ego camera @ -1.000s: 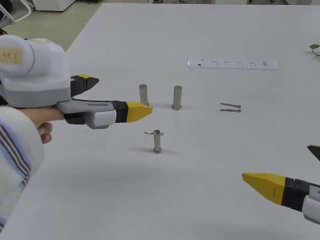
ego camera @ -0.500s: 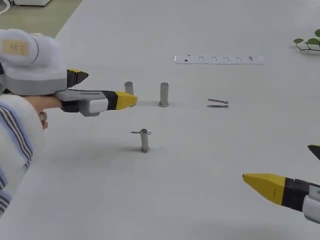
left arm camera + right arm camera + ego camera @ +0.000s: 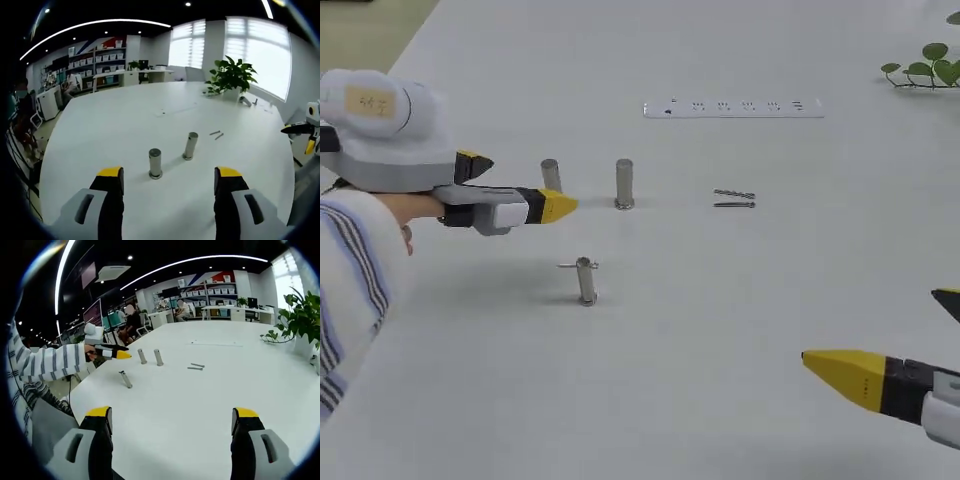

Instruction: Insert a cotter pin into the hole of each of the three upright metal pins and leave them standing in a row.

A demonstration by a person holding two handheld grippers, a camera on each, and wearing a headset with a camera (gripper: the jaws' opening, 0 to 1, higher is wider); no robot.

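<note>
Three upright metal pins stand on the white table. The left pin [image 3: 550, 175] and middle pin [image 3: 624, 185] are bare. The nearer pin [image 3: 585, 280] has a cotter pin through its top. Two loose cotter pins [image 3: 733, 199] lie to the right. My left gripper [image 3: 520, 185] is open, its lower tip just in front of the left pin. In the left gripper view, that pin [image 3: 155, 163] stands between and beyond the jaws, with the second pin [image 3: 190, 145] further off. My right gripper [image 3: 885, 330] hovers open and empty at the near right, well clear of the pins [image 3: 142, 356].
A white power strip [image 3: 733, 108] lies at the back of the table. A potted plant [image 3: 925, 65] sits at the far right. The table edge runs along the left behind my sleeve [image 3: 350, 290]. Bare table surface lies between the two grippers.
The head camera has swung, sliding the whole scene left. My left gripper has drawn back slightly and stays by the left pin. The right gripper has held still.
</note>
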